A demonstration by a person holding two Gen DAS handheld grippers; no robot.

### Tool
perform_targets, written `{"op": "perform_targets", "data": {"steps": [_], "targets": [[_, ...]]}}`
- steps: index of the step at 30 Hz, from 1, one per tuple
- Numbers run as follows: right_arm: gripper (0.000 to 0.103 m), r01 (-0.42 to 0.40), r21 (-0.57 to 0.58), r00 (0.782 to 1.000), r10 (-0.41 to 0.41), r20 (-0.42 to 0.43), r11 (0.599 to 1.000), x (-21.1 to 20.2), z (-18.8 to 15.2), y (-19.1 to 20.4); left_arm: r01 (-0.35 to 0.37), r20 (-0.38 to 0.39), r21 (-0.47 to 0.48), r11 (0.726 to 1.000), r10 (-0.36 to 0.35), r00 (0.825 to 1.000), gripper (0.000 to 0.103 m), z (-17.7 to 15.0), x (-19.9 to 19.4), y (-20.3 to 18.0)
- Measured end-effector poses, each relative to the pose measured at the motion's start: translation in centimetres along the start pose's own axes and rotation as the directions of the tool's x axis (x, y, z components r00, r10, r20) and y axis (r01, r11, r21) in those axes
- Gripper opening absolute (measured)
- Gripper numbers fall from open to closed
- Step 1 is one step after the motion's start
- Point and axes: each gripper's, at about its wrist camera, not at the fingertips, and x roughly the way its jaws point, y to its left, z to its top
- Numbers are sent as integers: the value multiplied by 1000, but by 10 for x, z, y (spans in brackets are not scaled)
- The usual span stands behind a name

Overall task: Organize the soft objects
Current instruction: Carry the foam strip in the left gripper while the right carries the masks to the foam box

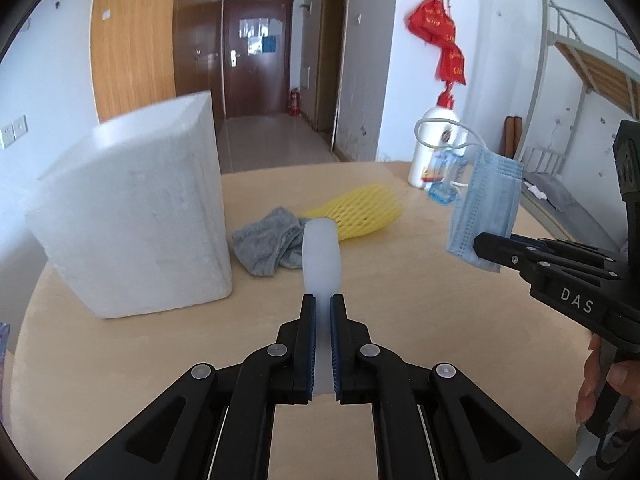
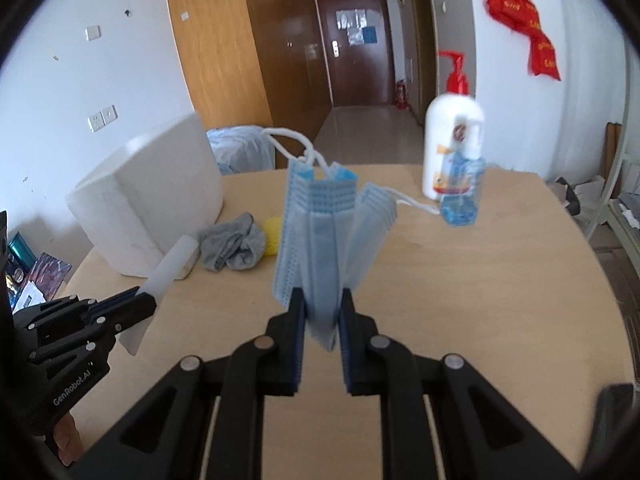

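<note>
A thin, see-through white soft strip (image 1: 321, 248) is pinched in the tightly closed left tool (image 1: 323, 344); a folded blue paper face mask (image 2: 320, 240) is squeezed in the nearly closed right tool (image 2: 321, 340); both are held above the round wooden surface (image 1: 400, 280), likely to be carried to the big white foam box (image 1: 136, 216); a crumpled grey cloth (image 1: 268, 244) is left lying beside it.

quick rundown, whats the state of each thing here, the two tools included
left tool: shut on a white foam strip, lifted off the table
right tool: shut on a blue face mask, which hangs in the air
grey cloth: crumpled, lying on the table
yellow foam net: lying on the table behind the cloth
white foam box: standing on the table
pump bottle: upright
small blue bottle: upright
</note>
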Motion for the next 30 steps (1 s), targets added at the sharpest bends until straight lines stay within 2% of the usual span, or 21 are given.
{"op": "perform_targets", "data": {"steps": [14, 30], "targets": [[19, 25, 1, 989, -24, 147, 1000, -90, -21, 23, 15, 141, 41, 999, -21, 990, 9, -11, -90, -25], [19, 44, -24, 958, -35, 286, 999, -168, -51, 55, 8, 280, 79, 997, -30, 960, 9, -44, -178, -46]]}}
